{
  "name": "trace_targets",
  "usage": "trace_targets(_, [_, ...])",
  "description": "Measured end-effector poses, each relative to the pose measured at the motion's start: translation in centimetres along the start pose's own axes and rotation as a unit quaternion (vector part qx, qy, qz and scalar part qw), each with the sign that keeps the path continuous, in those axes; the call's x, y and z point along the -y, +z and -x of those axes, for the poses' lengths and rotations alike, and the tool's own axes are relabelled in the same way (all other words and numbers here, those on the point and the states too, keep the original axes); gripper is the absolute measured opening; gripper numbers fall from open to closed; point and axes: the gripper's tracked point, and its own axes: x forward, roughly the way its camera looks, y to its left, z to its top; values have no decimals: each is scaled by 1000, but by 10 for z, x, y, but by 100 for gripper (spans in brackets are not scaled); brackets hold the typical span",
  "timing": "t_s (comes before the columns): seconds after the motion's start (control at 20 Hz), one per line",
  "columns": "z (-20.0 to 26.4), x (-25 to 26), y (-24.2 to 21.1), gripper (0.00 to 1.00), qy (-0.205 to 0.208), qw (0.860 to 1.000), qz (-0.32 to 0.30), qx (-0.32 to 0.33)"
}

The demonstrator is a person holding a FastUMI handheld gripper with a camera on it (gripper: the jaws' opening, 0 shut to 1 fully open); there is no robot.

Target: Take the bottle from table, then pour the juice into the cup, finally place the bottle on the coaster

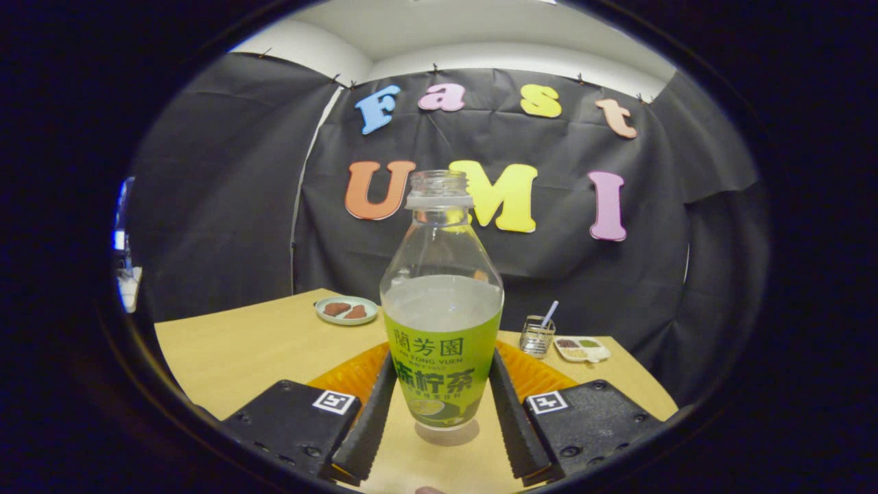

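Tongs [442, 412] part-open, black fingers [367, 418] flanking, seemingly touching, an uncapped clear plastic bottle [442, 322] upright on the wooden desk [247, 350].

Setting: a recording booth staged as a household tabletop, not a lived-in room. Evidence: black cloth [226, 206] pinned up as walls on all sides, with plain white wall and ceiling [480, 41] showing above the cloth's top edge; one light wooden table [240, 350] set against the cloth; small props laid out at the table's far side, namely a round plate [346, 310] of brown pieces and a divided white dish [582, 349].
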Motion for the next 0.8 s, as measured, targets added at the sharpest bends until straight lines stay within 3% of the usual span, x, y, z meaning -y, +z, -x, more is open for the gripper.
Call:
trace_targets(0.45, [-53,9,-63,77,-43,996,-49,-55])
trace_targets(0.8, [-73,22,-84,78,-67,995,-22,-76])
